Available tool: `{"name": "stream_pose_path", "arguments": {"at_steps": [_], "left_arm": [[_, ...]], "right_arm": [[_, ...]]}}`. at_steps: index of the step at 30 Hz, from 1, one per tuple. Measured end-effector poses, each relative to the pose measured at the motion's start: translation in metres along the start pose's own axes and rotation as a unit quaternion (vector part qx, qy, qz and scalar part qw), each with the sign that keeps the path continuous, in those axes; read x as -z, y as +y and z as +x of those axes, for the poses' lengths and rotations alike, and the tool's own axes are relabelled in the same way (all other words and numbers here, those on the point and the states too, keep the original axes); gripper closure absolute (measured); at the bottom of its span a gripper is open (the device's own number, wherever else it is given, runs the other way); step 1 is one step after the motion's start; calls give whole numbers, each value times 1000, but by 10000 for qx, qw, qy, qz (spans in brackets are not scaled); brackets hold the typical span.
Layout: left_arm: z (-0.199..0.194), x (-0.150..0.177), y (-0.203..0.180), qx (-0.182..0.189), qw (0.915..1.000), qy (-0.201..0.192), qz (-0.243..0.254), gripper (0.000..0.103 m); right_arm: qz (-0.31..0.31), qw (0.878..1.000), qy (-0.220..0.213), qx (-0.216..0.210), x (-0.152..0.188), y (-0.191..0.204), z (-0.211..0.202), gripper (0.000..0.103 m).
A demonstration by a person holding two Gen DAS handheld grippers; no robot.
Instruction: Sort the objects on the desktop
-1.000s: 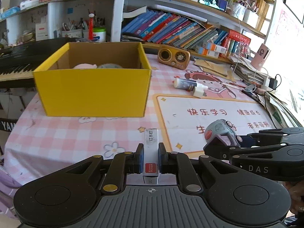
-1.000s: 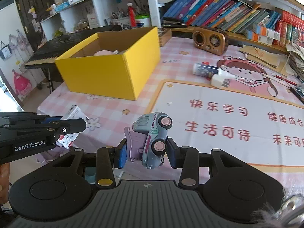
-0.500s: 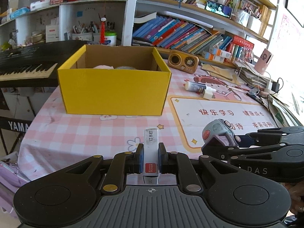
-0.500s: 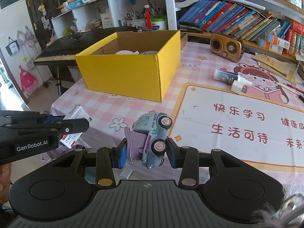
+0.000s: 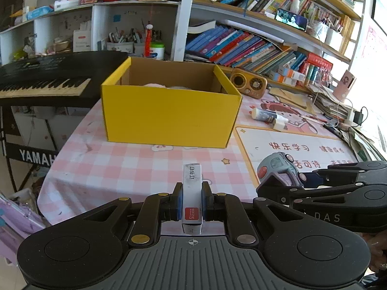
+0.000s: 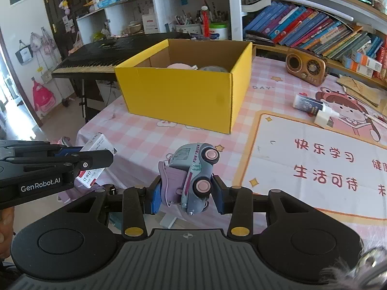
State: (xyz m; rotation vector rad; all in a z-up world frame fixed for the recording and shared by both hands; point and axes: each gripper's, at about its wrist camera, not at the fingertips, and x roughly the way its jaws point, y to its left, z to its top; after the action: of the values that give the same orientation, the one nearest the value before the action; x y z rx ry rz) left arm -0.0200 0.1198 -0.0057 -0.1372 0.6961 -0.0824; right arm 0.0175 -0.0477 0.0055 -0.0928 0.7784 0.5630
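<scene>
My left gripper point(image 5: 191, 205) is shut on a small white staple box point(image 5: 191, 193) with a red label, held above the table's near edge. It also shows in the right wrist view point(image 6: 96, 149). My right gripper point(image 6: 187, 194) is shut on a grey-blue toy truck point(image 6: 193, 176) with pink wheels, tipped on its side; the truck also shows in the left wrist view point(image 5: 278, 169). An open yellow cardboard box point(image 5: 169, 118) stands ahead on the pink checked tablecloth, with a pink item and a grey item point(image 6: 212, 68) inside.
A glue bottle point(image 5: 263, 114) and a white charger point(image 5: 280, 123) lie right of the box on a printed desk mat point(image 6: 314, 159). A brown radio point(image 6: 306, 68) stands behind. A black keyboard point(image 5: 43, 84) is left of the table. Bookshelves line the back.
Both grippers have pulled back and risen from the yellow box, which now looks smaller and farther away. Each still holds its object the same way.
</scene>
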Motion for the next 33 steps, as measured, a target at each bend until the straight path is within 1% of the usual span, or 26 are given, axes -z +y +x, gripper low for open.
{"name": "stream_pose_path", "arguments": {"at_steps": [8,14,19,23,29,33], "left_arm": [[4,-4,11,11,9999,23,-125,90],[10,-18,15,75,9997,-139,-165,90],[17,-44,15,64,9991,-404,-148,90],[25,-69,14,47,9978,-649,-100,90],[45,-105,13,-28,9953,-961,-114,90],[62,-126,12,-130,9938,-1095,-107,90]], "right_arm": [[-50,10000,85,-3,-7,5,9,64],[-3,10000,-6,-16,-23,-2,13,64],[-4,9997,-223,-110,-53,-10,18,64],[-30,9986,-495,-163,-83,-20,21,64],[-190,9959,-858,-226,-131,-34,31,64],[-317,9943,-993,-238,-157,-44,46,64]]}}
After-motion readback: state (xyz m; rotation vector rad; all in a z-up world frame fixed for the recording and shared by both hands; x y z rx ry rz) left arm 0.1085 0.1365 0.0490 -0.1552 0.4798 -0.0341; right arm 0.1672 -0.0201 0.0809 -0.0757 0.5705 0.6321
